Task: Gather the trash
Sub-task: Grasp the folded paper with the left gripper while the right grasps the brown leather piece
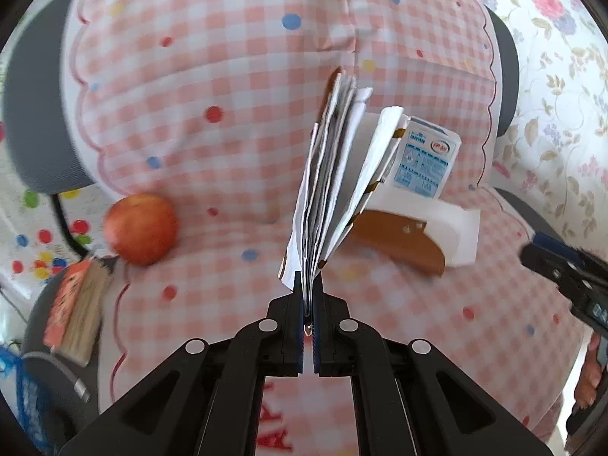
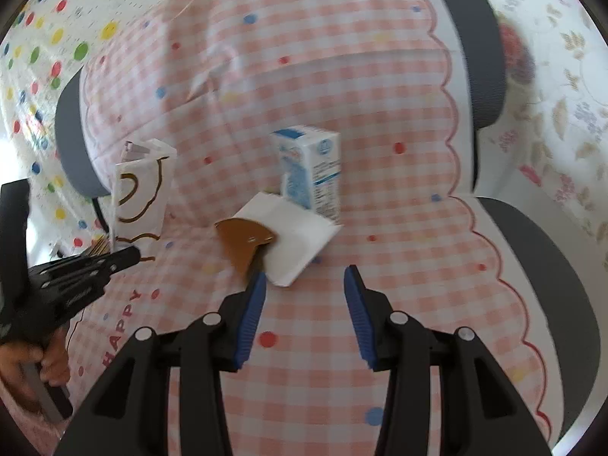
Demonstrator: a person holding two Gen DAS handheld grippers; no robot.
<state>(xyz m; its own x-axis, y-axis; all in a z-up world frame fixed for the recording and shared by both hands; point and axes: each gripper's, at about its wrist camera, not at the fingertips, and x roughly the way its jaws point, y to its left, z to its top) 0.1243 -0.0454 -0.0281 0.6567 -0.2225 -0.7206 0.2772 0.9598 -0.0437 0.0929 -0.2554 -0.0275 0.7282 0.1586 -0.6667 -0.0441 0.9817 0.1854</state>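
Left claw (image 1: 308,285) clenched on a folded paper wrapper (image 1: 330,174), lifted above the checked cloth (image 1: 228,76); right claw (image 2: 304,277) released, near a white napkin (image 2: 296,235) mid-cloth.

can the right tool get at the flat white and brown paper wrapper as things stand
Probably yes. The right tool stands open and empty just short of the flat white and brown paper wrapper, which lies exposed on the pink checked cloth. The small blue and white carton stands behind it, out of the way.
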